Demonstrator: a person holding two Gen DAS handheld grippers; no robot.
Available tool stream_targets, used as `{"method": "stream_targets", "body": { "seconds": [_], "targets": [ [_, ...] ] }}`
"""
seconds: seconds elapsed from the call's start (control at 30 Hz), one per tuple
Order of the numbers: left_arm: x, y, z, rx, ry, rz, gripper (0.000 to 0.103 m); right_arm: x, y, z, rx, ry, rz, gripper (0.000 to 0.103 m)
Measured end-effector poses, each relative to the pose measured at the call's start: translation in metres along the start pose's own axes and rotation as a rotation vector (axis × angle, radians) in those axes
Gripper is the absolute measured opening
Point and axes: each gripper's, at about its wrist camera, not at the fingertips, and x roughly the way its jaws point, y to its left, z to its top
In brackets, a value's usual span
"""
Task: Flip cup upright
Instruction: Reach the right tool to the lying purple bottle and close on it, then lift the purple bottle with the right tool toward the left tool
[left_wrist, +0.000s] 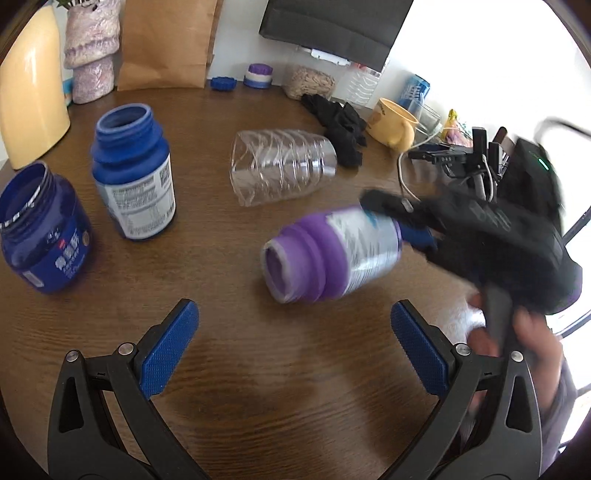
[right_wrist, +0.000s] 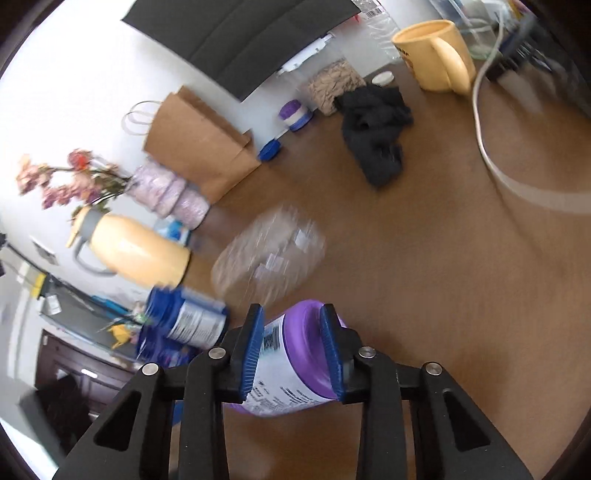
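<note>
A purple open-mouthed bottle (left_wrist: 332, 254) with a white label is held on its side just above the brown table, mouth towards my left camera. My right gripper (left_wrist: 417, 229) is shut on it; in the right wrist view its blue pads clamp the purple bottle (right_wrist: 295, 354) at both sides, with the gripper's midpoint (right_wrist: 293, 321) over the bottle. My left gripper (left_wrist: 295, 325) is open and empty, low over the table in front of the bottle. A clear plastic cup (left_wrist: 280, 166) lies on its side behind it, also blurred in the right wrist view (right_wrist: 269, 258).
Two open blue jars (left_wrist: 133, 173) (left_wrist: 40, 232) stand at left. A yellow jug (left_wrist: 29, 92), a pink vase (left_wrist: 92, 48) and a paper bag (left_wrist: 166, 44) line the back. A black cloth (left_wrist: 340, 125), a yellow mug (left_wrist: 395, 122) and cables (left_wrist: 406, 184) are at right.
</note>
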Motion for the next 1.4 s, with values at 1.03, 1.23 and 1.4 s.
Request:
{"method": "stream_targets", "body": {
  "seconds": [1.03, 1.23, 1.4],
  "targets": [
    [-0.038, -0.029, -0.059, 0.196, 0.124, 0.105, 0.102, -0.066, -0.007, -0.084, -0.100, -0.033, -0.065, 0.034],
    [-0.014, -0.027, -0.073, 0.172, 0.219, 0.166, 0.066, -0.069, 0.000, -0.095, -0.128, -0.014, -0.038, 0.034],
    [-0.023, -0.023, -0.069, 0.144, 0.161, 0.171, 0.065, -0.072, 0.000, -0.105, -0.129, 0.034, 0.026, 0.034]
  ]
}}
